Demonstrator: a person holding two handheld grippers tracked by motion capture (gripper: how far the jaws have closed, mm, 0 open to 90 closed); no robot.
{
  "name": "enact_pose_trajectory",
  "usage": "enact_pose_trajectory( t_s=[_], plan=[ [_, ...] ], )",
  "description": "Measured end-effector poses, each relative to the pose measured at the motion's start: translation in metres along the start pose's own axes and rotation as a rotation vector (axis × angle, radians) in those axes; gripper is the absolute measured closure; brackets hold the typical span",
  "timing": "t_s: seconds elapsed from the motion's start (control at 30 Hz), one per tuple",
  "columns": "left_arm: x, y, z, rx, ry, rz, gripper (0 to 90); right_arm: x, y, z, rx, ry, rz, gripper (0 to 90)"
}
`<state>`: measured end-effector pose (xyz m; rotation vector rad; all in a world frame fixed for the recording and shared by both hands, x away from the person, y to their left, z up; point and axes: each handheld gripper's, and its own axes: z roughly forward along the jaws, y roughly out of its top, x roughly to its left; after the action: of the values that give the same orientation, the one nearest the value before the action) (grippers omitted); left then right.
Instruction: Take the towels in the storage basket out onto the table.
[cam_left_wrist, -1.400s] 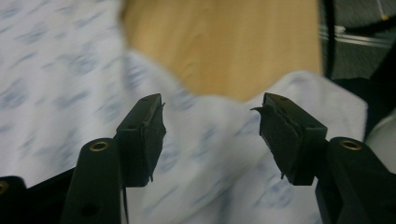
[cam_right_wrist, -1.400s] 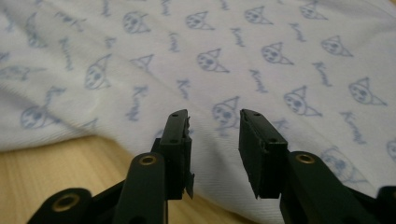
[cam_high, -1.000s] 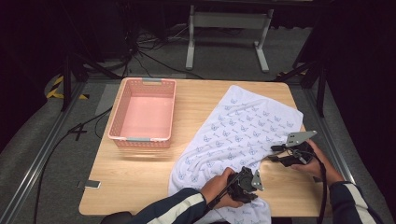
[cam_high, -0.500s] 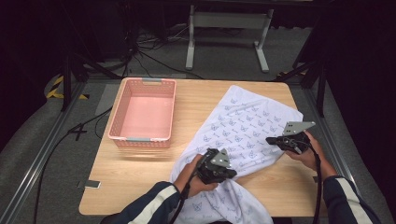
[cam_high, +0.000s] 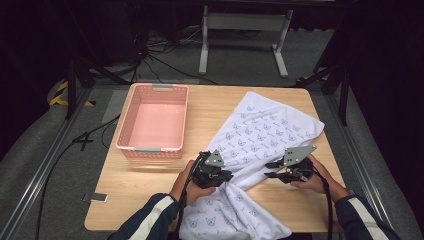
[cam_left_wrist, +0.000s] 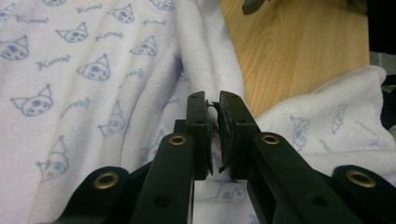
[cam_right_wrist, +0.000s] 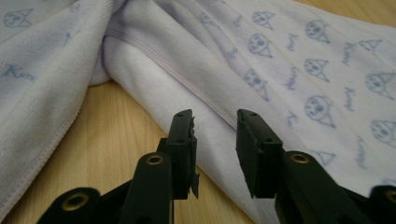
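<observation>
The left claw pinches the towel near the desk's front edge; the right claw, just opening, grips nothing. Folding has barely begun; basket empty.

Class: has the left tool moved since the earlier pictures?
Yes. The left tool has moved from the table's near edge up toward the pink basket.

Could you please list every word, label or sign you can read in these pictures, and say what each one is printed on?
"Kuromi", likely: a small cursive word repeated beside each cat-like face across the white towel; the first letters "Kuro" or "Kur" read fairly clearly, the rest is blurred.
Pink basket: no text to be seen.
Small grey tag on the table's near left edge: too small to read.
</observation>
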<state>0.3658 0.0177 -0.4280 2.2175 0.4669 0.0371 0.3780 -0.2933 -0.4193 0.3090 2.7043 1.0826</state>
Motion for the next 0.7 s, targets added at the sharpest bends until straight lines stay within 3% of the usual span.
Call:
enact_pose_trajectory(
  t_s=[0.03,0.1,0.17,0.27,0.33,0.47,0.7],
  plan=[
    [0.000,0.000,0.000,0.000,0.000,0.000,78.7,0.003,0.002,0.004,0.004,-0.011,-0.011,67.5],
    [0.001,-0.001,0.002,0.025,0.055,0.011,71.1,0.005,0.007,0.012,-0.001,-0.019,-0.021,68.8],
    [0.001,-0.002,0.002,0.024,0.066,0.011,70.1,0.006,0.013,0.020,-0.002,-0.035,-0.039,70.2],
    [0.003,-0.005,-0.001,0.032,0.091,0.009,66.5,0.006,0.017,0.030,0.011,-0.006,-0.037,70.9],
    [0.004,-0.006,-0.002,0.036,0.100,0.021,65.2,0.004,0.018,0.041,0.047,-0.025,-0.046,68.1],
    [0.007,-0.012,-0.002,0.062,0.118,0.025,64.8,-0.002,0.019,0.052,0.052,-0.048,-0.029,67.0],
    [0.015,-0.025,0.001,0.134,0.117,0.018,66.3,-0.010,0.017,0.060,0.072,-0.069,-0.016,83.4]
  ],
)
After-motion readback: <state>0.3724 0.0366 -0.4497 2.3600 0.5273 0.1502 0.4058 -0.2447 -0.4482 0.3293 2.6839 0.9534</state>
